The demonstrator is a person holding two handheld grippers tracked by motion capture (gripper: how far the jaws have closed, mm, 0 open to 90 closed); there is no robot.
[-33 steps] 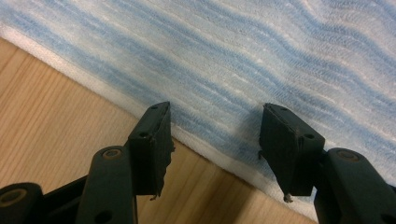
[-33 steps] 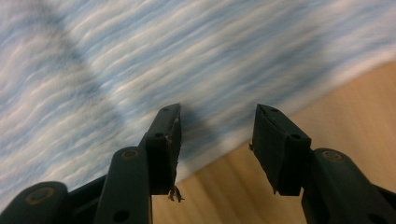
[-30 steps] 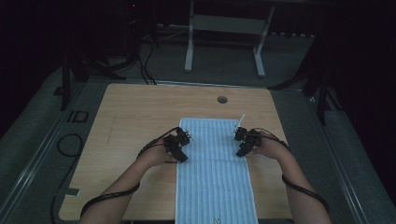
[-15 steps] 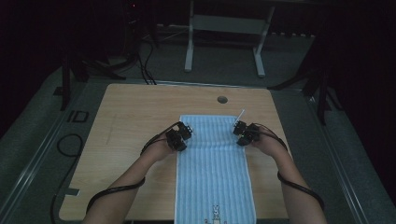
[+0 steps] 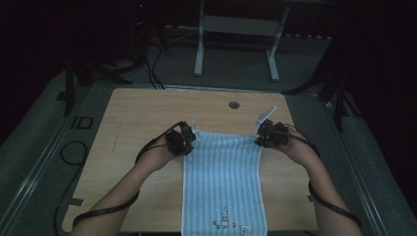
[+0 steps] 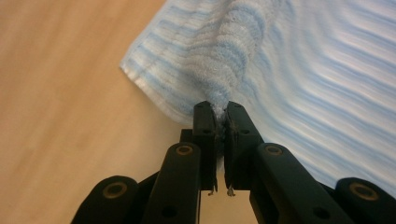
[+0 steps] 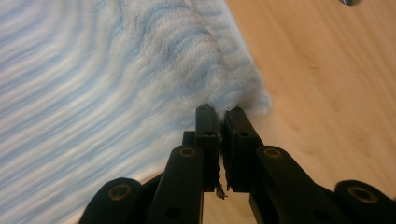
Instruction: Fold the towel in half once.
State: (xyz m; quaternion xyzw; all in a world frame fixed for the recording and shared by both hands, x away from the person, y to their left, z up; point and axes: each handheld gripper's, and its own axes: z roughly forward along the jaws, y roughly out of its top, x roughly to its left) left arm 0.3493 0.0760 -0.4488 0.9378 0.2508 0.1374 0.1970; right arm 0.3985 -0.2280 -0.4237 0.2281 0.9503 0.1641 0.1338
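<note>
On the wooden table (image 5: pixel 147 113) lies my blue-and-white striped towel (image 5: pixel 223 167), running lengthwise from the middle of the top toward the near edge, where its end with the little rabbit print (image 5: pixel 223 215) hangs just over the rim. Both far corners are pinched up off the wood. My left gripper (image 5: pixel 189 139) has its jaws closed tight on the far left corner, and in the left gripper view (image 6: pixel 220 114) a ridge of terry bunches up from between the pads, so the hold looks deep enough to me. My right gripper (image 5: pixel 263 139) is clamped the same way on the far right corner, and the right gripper view (image 7: pixel 219 114) shows a similar bunch of cloth caught between its jaws. I judge that the step in hand is the first fold, carrying this far edge over toward the near end. To do it well I want both hands level and at the same height, so the edge between them stays straight and lightly taut without stretching the weave. I should raise only enough for the cloth to clear itself, then bring both corners toward me at one pace, keeping them as far apart as they are now. The stripes can guide me: if they run parallel, the fold is square. The small hole (image 5: pixel 234 104) in the table beyond the towel plays no part.
</note>
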